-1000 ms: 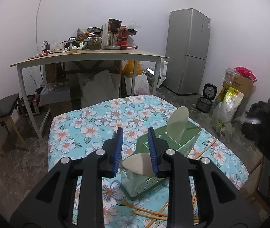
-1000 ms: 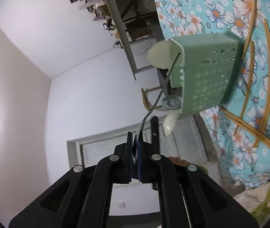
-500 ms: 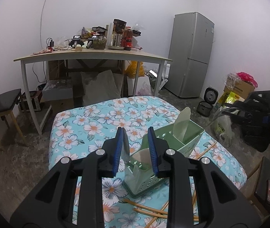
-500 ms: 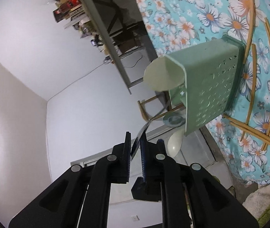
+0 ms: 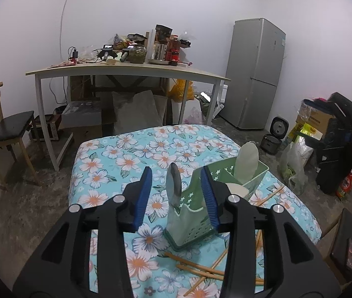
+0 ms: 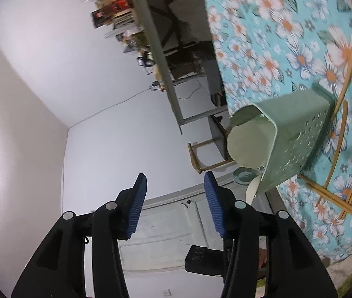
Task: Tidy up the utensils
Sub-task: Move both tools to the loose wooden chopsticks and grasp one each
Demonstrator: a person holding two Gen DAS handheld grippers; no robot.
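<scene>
A green perforated utensil caddy stands on the floral tablecloth. A metal spoon stands bowl-up in its near compartment, and pale spoons stick out of the far compartments. My left gripper is open, its fingers either side of the metal spoon without touching it. My right gripper is open and empty, tilted sideways and off to the side of the caddy. Wooden chopsticks lie loose on the cloth in front of the caddy; they also show in the right wrist view.
A cluttered desk stands behind the table, with a wooden chair on the left and a grey fridge on the right. Bags and boxes sit on the floor at right. The other gripper is seen at the right edge.
My right gripper opened, let go of the metal spoon and drew back. The spoon now stands in the caddy. My left gripper opened wider.
</scene>
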